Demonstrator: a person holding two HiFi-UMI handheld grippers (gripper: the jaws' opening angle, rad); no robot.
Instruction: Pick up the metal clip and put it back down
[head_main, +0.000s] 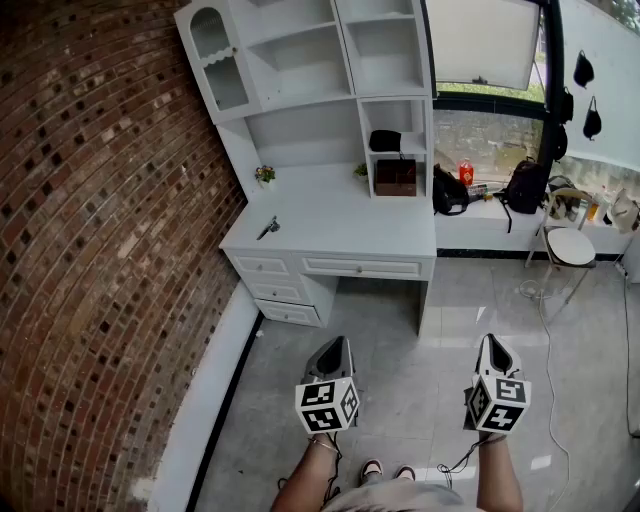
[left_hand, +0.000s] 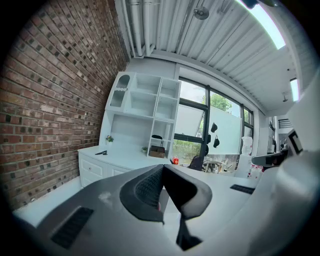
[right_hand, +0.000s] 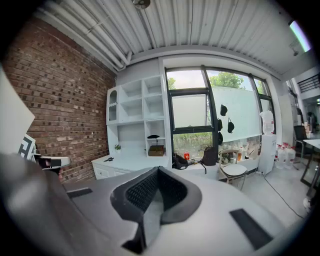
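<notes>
The metal clip (head_main: 268, 228) is a small dark object lying near the left end of the white desk (head_main: 340, 225), far ahead of me. It also shows tiny in the left gripper view as the clip (left_hand: 101, 152) and in the right gripper view as the clip (right_hand: 108, 159). My left gripper (head_main: 340, 344) and right gripper (head_main: 491, 341) hang low over the grey floor, well short of the desk. Each has its jaws shut tip to tip with nothing between them, as the left gripper (left_hand: 162, 168) and right gripper (right_hand: 157, 170) show close up.
A brick wall (head_main: 90, 250) runs along the left. White shelves (head_main: 300, 70) rise above the desk, with a small plant (head_main: 265, 175) and a brown box (head_main: 395, 177). Backpacks (head_main: 450, 190) sit on the window ledge; a round chair (head_main: 570, 245) and floor cables (head_main: 545, 330) are at right.
</notes>
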